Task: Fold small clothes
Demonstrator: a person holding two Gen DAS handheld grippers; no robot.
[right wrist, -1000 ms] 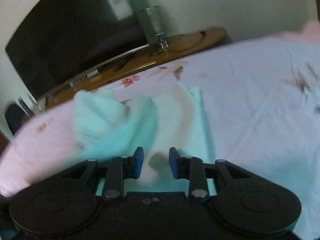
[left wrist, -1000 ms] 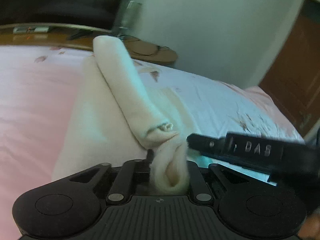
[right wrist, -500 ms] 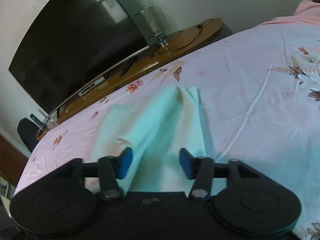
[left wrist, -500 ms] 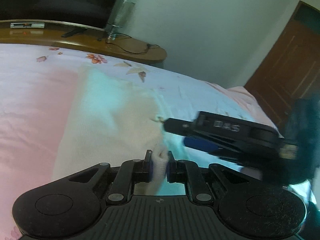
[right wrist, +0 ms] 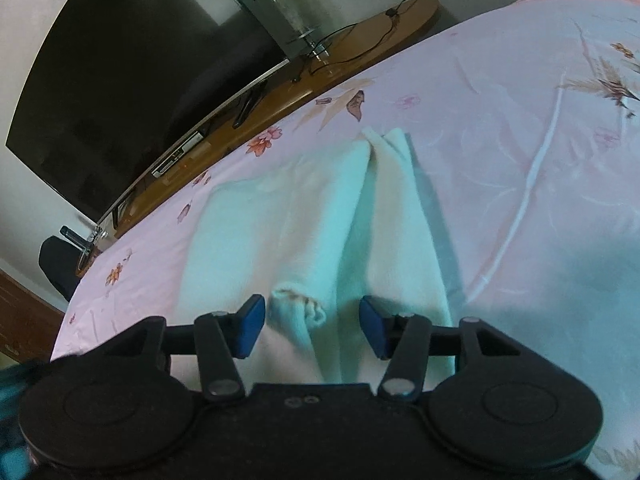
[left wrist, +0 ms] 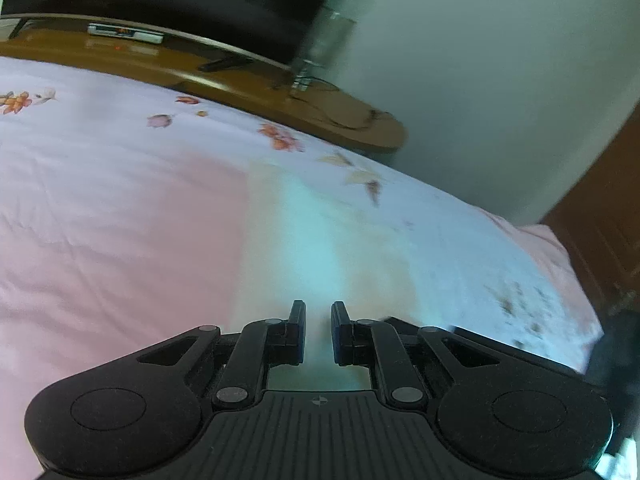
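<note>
A small cream garment (right wrist: 320,232) lies on the pink floral bedsheet (right wrist: 520,168), folded into long panels with a crease down its middle and a rolled cuff (right wrist: 298,308) at the near end. My right gripper (right wrist: 312,326) is open, its blue pads either side of that cuff, holding nothing. In the left wrist view the garment (left wrist: 304,248) is blurred and lies flat ahead of my left gripper (left wrist: 318,322), whose jaws stand slightly apart with nothing between them. The right gripper's dark body (left wrist: 500,344) shows at the right there.
A wooden TV bench (right wrist: 280,92) runs along the far edge of the bed, with a large dark television (right wrist: 132,60), a glass vase (right wrist: 288,12) and cables on it. A brown door (left wrist: 600,216) stands at the right.
My left gripper has let go of the rolled sleeve it held up, and the garment now lies flat. My right gripper has opened wider and drawn back toward the near cuff.
</note>
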